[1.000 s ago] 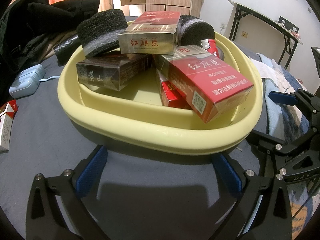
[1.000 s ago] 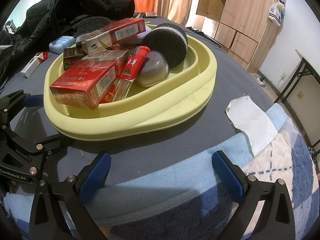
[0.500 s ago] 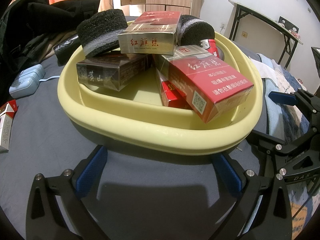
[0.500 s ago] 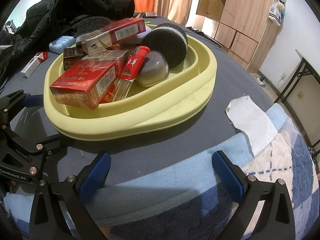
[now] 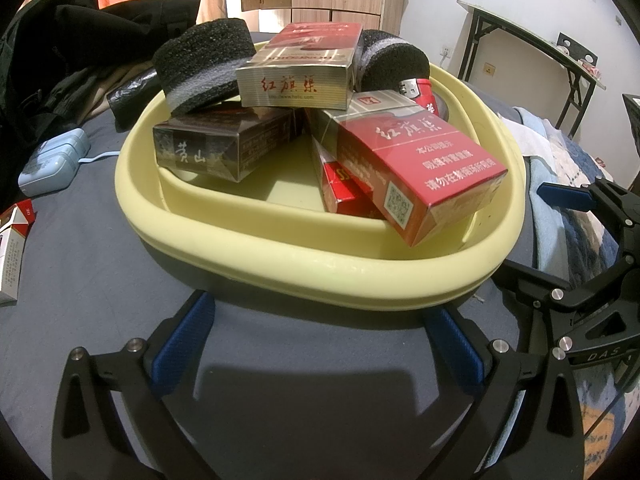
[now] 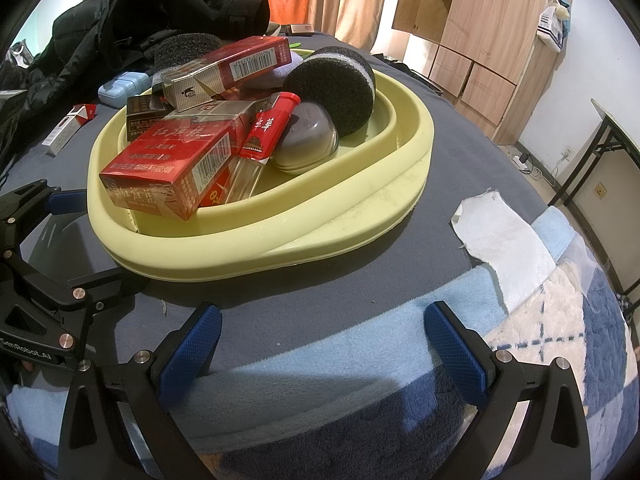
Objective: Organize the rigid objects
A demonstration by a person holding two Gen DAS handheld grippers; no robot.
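Note:
A pale yellow basin (image 5: 280, 256) (image 6: 320, 224) sits on the grey bed cover, piled with cigarette boxes: a large red box (image 5: 420, 168) (image 6: 168, 164) leaning on the rim, a dark brown box (image 5: 224, 148), a silver-red box (image 5: 296, 72) (image 6: 232, 68) on top. Two black sponges (image 5: 200, 64) (image 6: 336, 84), a red lighter (image 6: 268, 128) and a clear grey case (image 6: 308, 140) lie among them. My left gripper (image 5: 320, 340) stands open just short of the basin's near rim, empty. My right gripper (image 6: 320, 336) is open beside the basin, holding nothing.
A red-and-white cigarette pack (image 5: 12, 248) (image 6: 68, 128) lies on the cover left of the basin, with a light blue case (image 5: 52, 160) (image 6: 124, 88) behind it. Black clothing (image 6: 140, 24) is heaped at the back. A white cloth (image 6: 504, 240) lies near the bed's edge.

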